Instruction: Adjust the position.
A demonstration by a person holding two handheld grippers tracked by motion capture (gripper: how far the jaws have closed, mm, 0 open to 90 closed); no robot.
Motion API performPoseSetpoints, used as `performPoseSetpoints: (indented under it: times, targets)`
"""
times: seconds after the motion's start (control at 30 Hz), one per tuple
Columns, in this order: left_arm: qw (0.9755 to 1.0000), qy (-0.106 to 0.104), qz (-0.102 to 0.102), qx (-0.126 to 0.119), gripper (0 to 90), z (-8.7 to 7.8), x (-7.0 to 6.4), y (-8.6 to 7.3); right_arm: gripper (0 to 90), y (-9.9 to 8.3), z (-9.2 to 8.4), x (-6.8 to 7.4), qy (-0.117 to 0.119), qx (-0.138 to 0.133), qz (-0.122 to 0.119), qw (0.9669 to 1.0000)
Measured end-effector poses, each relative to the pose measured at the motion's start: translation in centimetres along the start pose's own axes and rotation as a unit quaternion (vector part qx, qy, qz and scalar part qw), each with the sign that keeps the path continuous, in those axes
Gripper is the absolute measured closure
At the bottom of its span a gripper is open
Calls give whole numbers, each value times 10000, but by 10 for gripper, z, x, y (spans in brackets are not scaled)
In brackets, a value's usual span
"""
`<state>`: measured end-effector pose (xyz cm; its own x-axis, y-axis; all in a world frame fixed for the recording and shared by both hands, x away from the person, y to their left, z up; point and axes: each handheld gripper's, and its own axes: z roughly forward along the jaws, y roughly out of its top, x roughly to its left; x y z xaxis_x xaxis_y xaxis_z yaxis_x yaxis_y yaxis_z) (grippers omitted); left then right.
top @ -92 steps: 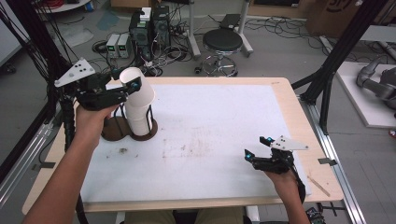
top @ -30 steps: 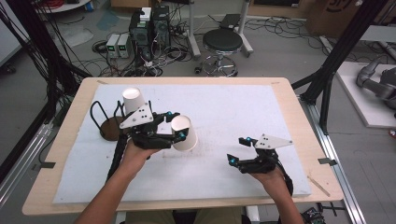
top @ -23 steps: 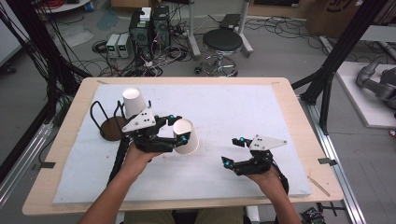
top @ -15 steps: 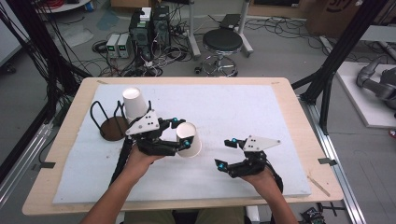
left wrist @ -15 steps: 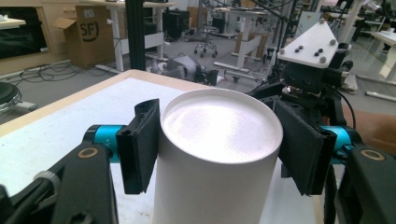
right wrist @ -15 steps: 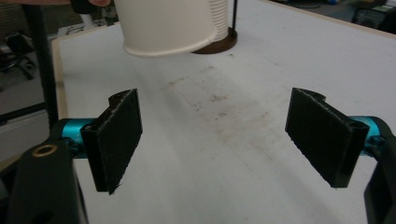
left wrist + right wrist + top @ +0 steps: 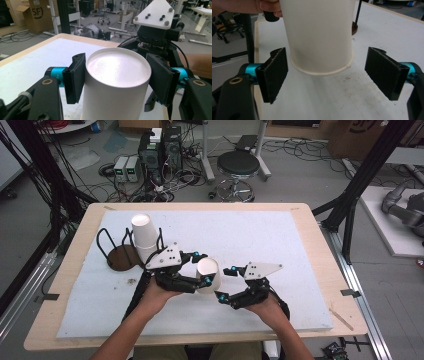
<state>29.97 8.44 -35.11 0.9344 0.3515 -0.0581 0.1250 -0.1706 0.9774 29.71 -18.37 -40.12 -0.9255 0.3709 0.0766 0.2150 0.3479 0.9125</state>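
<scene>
My left gripper is shut on a white paper cup, held bottom up above the white mat. In the left gripper view its two pads press on opposite sides of the cup. My right gripper stands open right beside the cup. In the right gripper view the cup hangs rim down between that gripper's wide jaws: the left pad is close to the rim and the right pad stands well apart.
A stack of white cups stands upside down at the back left, next to a black wire holder with a round brown base. The white mat covers most of the wooden table.
The left gripper took a cup from the stack and carried it to the middle of the mat. Over the last second the right gripper moved left up to the cup.
</scene>
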Motion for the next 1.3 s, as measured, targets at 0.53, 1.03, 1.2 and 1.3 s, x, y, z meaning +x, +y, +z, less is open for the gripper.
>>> performPoseSetpoints:
  times: [0.53,1.03,1.2,1.3]
  targets:
    - [9993,-349,-34,-91,352,17,-9,0,189,0,6,5,55,-14,-149,9999]
    - [9992,-376,30,-125,352,17,-11,1,251,-2,5,5,75,-6,-269,9996]
    - [9992,-377,6,-92,350,17,-10,-3,273,-1,5,5,75,142,-357,9992]
    - [9992,-392,-31,-11,346,17,-10,-5,278,-1,5,4,67,275,-431,9987]
